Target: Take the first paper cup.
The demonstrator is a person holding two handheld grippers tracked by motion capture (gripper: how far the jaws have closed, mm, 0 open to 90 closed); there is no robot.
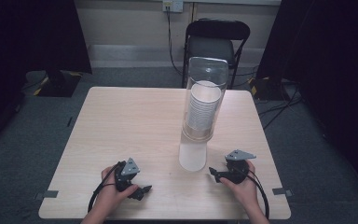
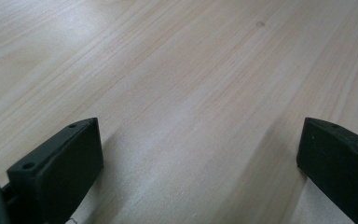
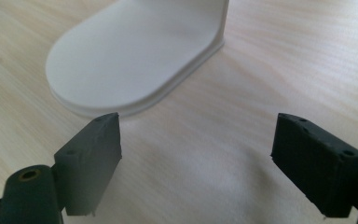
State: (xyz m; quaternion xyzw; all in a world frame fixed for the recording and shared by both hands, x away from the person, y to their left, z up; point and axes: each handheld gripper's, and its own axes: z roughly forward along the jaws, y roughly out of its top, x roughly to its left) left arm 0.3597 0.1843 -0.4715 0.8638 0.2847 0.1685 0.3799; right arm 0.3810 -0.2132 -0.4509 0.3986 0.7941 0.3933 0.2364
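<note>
High view: a clear cup dispenser with its stack of white paper cups stands on a white base right of the wooden table's middle. Both grippers rest near the front edge, with bare tabletop between them and all across the left half. The left gripper has its jaws wide apart, holding nothing. The right gripper, also spread and empty, sits just beside the base's rounded rim.
</note>
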